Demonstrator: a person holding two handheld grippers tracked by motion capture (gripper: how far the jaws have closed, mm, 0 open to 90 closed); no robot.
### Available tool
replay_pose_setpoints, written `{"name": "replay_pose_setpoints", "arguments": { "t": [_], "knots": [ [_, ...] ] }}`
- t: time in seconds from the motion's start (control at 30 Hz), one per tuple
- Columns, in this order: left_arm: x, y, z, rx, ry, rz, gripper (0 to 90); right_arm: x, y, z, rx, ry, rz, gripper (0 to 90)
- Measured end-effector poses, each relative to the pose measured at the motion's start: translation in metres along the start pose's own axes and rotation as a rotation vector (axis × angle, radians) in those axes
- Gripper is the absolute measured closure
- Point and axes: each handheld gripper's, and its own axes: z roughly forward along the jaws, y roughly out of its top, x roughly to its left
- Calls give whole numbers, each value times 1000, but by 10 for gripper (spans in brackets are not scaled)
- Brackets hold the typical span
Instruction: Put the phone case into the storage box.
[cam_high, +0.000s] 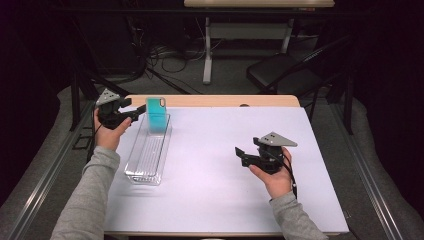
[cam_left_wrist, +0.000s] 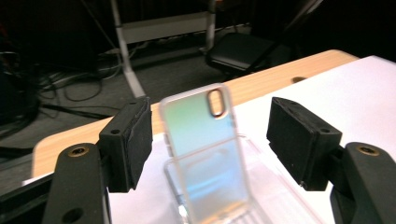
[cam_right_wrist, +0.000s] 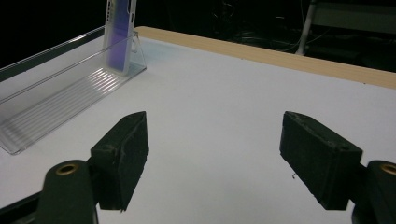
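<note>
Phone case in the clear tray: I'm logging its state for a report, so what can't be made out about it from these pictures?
- Phone case: its bottom edge, cut off by the left gripper view's lower border.
- Its contact with the clear tray: too small in the high view.
- Its face: edge-on and blurred in the right gripper view.

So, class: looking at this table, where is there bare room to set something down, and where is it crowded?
Free: the white sheet between the clear tray and the right gripper, and the far right corner near the wooden edge. Crowded: the far left, where the phone case stands in the tray with the open left gripper beside it.
</note>
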Motion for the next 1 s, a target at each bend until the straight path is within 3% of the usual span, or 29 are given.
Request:
{"name": "replay_pose_setpoints", "arguments": {
  "t": [0.17,0.23,0.43,0.63,1.0],
  "knots": [
    [-11,5,-9,-3,-43,-23,315,0,1,-4,-14,8,15,231],
    [-16,7,-12,11,-67,-5,267,0,2,-5,-15,9,17,231],
    [-33,9,-22,0,-113,-14,256,0,4,-10,-22,10,22,223],
    [-48,9,-31,-2,-172,8,173,0,7,-14,-38,20,40,195],
    [-74,5,-44,-8,-215,15,159,0,11,-21,-58,45,38,143]
  ]
}}
